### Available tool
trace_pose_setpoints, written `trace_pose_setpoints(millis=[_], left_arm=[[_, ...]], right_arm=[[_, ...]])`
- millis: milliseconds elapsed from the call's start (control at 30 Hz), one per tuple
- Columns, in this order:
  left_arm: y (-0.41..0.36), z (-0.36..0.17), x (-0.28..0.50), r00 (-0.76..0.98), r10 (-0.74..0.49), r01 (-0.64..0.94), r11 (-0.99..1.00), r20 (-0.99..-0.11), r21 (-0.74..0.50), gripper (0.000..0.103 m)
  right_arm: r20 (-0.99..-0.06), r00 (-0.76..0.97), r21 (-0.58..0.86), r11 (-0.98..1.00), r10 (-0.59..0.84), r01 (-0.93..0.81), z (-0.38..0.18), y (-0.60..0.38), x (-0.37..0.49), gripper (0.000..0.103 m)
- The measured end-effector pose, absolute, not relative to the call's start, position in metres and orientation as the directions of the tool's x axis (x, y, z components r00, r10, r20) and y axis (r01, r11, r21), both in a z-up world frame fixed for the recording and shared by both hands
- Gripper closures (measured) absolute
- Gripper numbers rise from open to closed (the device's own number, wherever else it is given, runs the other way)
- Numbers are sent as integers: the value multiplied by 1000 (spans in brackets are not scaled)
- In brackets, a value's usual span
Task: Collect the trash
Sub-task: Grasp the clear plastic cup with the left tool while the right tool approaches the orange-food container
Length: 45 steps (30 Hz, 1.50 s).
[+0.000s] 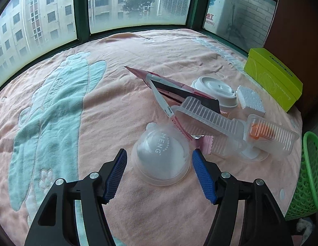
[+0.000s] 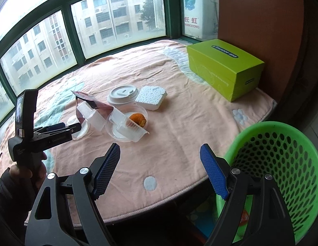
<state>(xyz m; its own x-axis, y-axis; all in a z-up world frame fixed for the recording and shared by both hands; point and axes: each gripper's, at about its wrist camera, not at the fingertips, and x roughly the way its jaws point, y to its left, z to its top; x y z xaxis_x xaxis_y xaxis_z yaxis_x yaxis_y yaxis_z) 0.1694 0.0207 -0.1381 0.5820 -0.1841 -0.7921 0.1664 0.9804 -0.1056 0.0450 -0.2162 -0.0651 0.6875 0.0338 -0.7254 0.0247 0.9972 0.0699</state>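
Note:
My left gripper [image 1: 159,160] is open, its blue pads on either side of a clear dome lid [image 1: 161,153] marked MENG, lying dome-up on the pink blanket. Whether the pads touch it I cannot tell. Behind it lie a pink snack wrapper [image 1: 169,86], a ribbed clear tray [image 1: 208,121], a second ribbed tray [image 1: 269,133] holding orange food, a white cup lid [image 1: 216,90] and a foam block [image 1: 251,100]. My right gripper [image 2: 160,153] is open and empty above the blanket's front edge, next to the green mesh basket [image 2: 282,160]. The left gripper [image 2: 56,131] shows in the right wrist view.
A lime green box [image 2: 224,65] stands at the back right against a brown wall. Green-framed windows run along the far side. The pink blanket [image 2: 179,123] covers a round-edged surface. The basket [image 1: 310,174] stands off its right edge.

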Motion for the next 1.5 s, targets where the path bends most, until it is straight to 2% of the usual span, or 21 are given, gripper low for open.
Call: trace_pose_setpoints(millis=[200, 500, 1067, 1133, 1300, 1467, 1500], left_arm=[[16, -144, 177, 573, -201, 181, 977, -794, -117, 48], [25, -138, 166, 585, -213, 175, 975, -782, -134, 49], [48, -103, 135, 646, -207, 140, 978, -735, -152, 49], [48, -102, 133, 649, -204, 140, 979, -733, -148, 49], [49, -101, 132, 650, -209, 141, 978, -731, -154, 49], [48, -101, 130, 647, -212, 142, 977, -732, -157, 49], [48, -101, 130, 647, -210, 140, 978, -733, -157, 49]], right_arm=[[-733, 679, 68, 998, 47, 4, -72, -210, 57, 23], [-744, 661, 103, 994, 101, -37, -81, -201, 81, 23], [-726, 586, 460, 888, 360, 24, -114, -215, 124, 23], [-716, 582, 501, 864, 385, 45, -118, -218, 128, 19], [-706, 561, 568, 819, 432, 84, -129, -223, 136, 19], [-692, 553, 587, 807, 464, 58, -131, -218, 139, 23], [-691, 554, 586, 808, 465, 54, -132, -217, 139, 27]])
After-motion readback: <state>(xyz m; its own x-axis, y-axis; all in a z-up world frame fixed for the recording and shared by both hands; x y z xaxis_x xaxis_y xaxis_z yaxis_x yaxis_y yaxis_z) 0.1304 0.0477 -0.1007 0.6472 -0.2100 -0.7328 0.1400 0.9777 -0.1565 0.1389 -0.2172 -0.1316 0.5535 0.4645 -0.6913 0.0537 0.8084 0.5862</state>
